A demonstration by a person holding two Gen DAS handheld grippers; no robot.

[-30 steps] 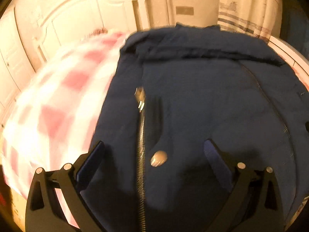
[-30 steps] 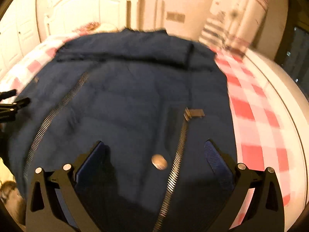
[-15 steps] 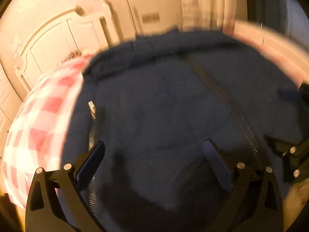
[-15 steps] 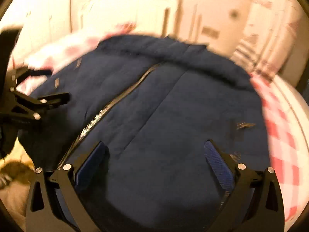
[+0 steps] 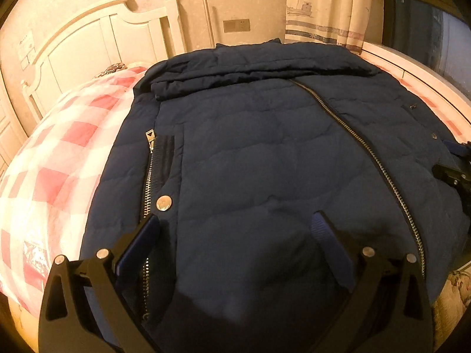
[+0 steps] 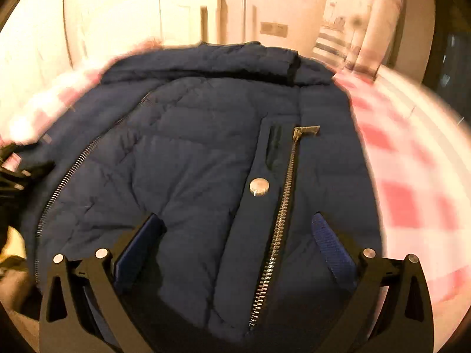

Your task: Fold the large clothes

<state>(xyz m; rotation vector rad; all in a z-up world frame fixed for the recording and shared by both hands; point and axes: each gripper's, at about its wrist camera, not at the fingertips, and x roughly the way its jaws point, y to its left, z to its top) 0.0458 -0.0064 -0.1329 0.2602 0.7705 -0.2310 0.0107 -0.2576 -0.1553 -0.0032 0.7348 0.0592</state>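
Observation:
A navy quilted jacket point(image 5: 265, 153) lies flat on a bed, sleeves folded across its top. It has a long middle zipper point(image 5: 362, 147), a left pocket zipper point(image 5: 148, 176) and a snap button point(image 5: 164, 203). My left gripper point(image 5: 235, 235) is open just above the hem near the left pocket. In the right wrist view the jacket point(image 6: 191, 153) fills the frame; my right gripper point(image 6: 237, 232) is open above the hem, with the right pocket zipper point(image 6: 282, 206) and its snap point(image 6: 259, 186) between the fingers. The right gripper also shows at the left view's right edge point(image 5: 453, 173).
The bed has a pink and white checked cover point(image 5: 56, 170), also seen on the right point(image 6: 412, 176). A white headboard point(image 5: 97, 41) stands behind, a wall socket point(image 5: 236, 25) and a curtain point(image 5: 326, 6) beyond. A dark window point(image 5: 426, 35) is at the right.
Both grippers swung inward over the jacket's middle and then back out. Each one now faces its own pocket zipper again. Both stayed open. The jacket has not moved.

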